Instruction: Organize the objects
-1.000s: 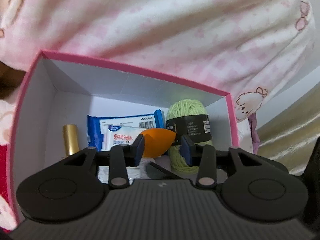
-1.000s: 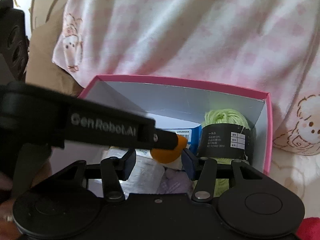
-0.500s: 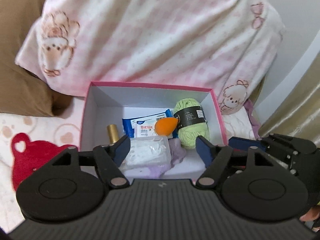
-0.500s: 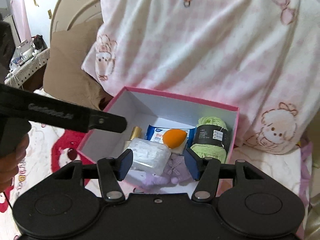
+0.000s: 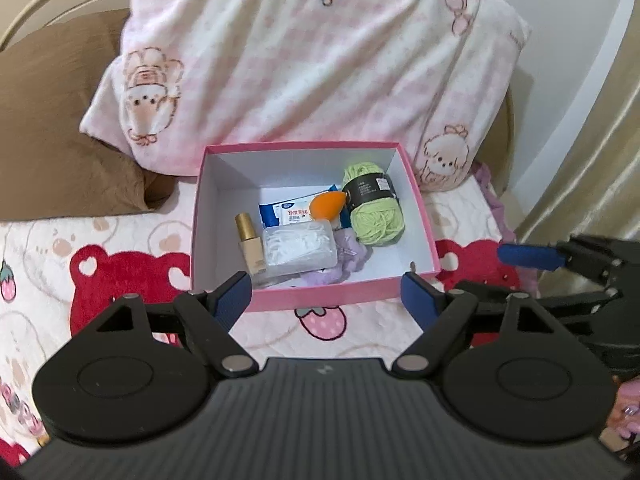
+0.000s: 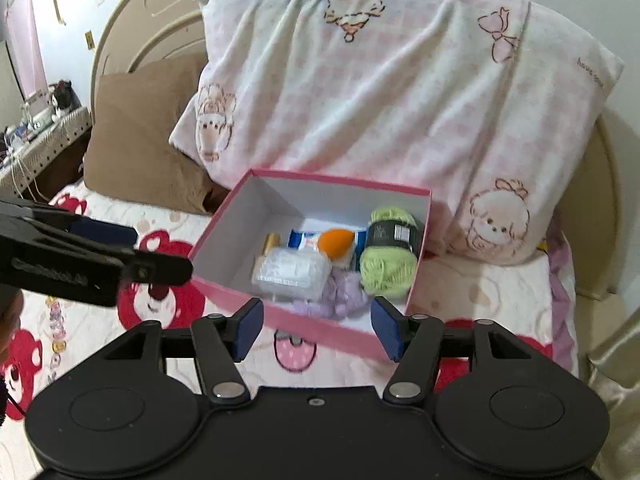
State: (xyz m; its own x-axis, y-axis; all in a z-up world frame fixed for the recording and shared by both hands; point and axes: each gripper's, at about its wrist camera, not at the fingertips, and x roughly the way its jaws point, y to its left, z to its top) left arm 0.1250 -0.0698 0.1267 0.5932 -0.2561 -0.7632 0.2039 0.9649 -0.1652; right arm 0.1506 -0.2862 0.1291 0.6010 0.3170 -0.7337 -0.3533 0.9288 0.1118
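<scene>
Left wrist view: left gripper [image 5: 326, 296] empty, jaws just opened wide, nothing between the blue pads [image 5: 230, 294]. Ahead of and below the fingers, on the bedspread [image 5: 132, 240]: pink box [image 5: 316, 298], open-topped, near wall just beyond the fingertips, long axis running across the view. Inside, packed toward the middle and right: gold-capped bottle [image 5: 250, 248] upright-leaning at left, clear plastic case [image 5: 298, 250] just beside it, blue wipes packet [image 5: 280, 212] behind, orange makeup sponge [image 5: 328, 204] resting on the packet, green yarn skein [image 5: 372, 210] at right, purple fluffy cloth [image 5: 340, 266] in front. Left part of the box floor bare. Right gripper's blue finger [image 5: 528, 256] visible off to the right, beside the box's right corner.

Right wrist view: right gripper [image 6: 316, 326] likewise empty, jaws just opened to a middling gap, nothing pinched. Same pink box [image 6: 320, 334] straight ahead, seen cornerwise, near wall just past the pads; yarn skein [image 6: 386, 268] closest to the right finger, clear case [image 6: 290, 274] toward the left one. Left gripper [image 6: 96, 266] reaching in from the left edge, level with the box's left corner.

Judged from this: nothing loose left on the bedspread within either view, both grippers about equally near the box, flanking it left and right. Any coming move likely turns on that flanking: each hand on its own side of the box's long axis.
</scene>
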